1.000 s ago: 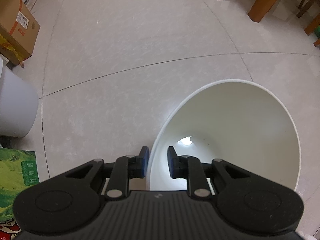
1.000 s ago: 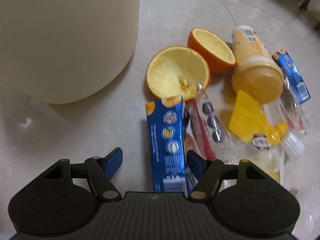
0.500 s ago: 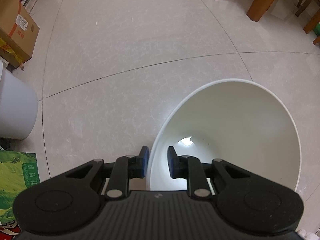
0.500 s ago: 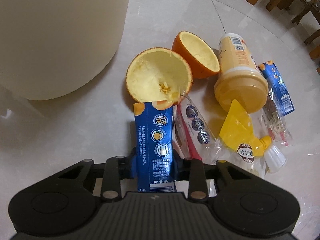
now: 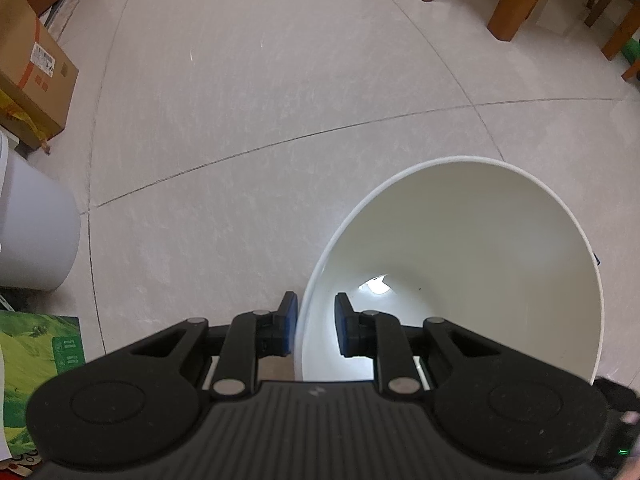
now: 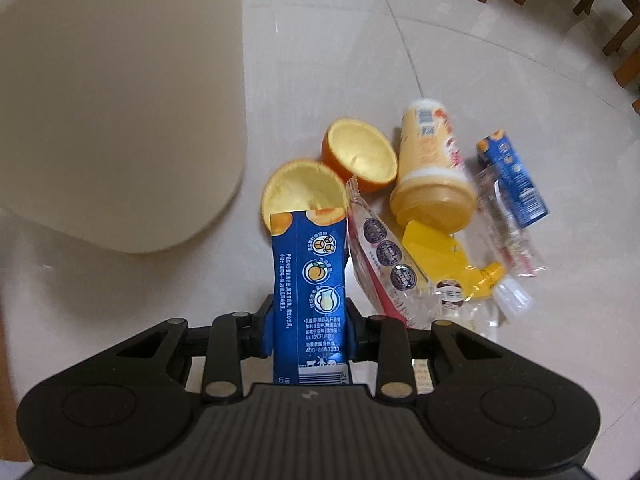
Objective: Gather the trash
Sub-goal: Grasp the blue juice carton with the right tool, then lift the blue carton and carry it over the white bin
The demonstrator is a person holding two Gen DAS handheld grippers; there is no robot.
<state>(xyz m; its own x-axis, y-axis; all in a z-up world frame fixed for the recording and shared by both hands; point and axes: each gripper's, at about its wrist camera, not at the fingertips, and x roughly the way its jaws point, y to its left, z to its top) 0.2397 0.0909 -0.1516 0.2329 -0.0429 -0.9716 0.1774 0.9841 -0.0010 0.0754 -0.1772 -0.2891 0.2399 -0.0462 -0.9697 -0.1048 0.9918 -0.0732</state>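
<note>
My left gripper [image 5: 316, 326] is shut on the near rim of a white bin [image 5: 500, 248], one pad outside the wall and one inside. The bin's inside looks bare down to a bright spot at its bottom. In the right wrist view, my right gripper [image 6: 308, 334] is shut on a blue drink carton [image 6: 310, 292] and holds it above the floor. Below lie two hollow orange halves [image 6: 360, 156], a yellow bottle [image 6: 434, 176], a second blue carton [image 6: 512, 178], a yellow pouch [image 6: 440, 256] and clear wrappers [image 6: 386, 256]. The bin's outer wall [image 6: 120, 100] fills the left.
In the left wrist view, a cardboard box [image 5: 32, 76] and a grey-white tub [image 5: 32, 232] stand at the left, with a green box [image 5: 36, 364] below them. Wooden furniture legs [image 5: 516, 4] stand at the top right. The floor is pale tile.
My right gripper closed on the blue carton and lifted it off the floor; the trash pile now looks smaller and farther away. The left gripper and bin stayed put.
</note>
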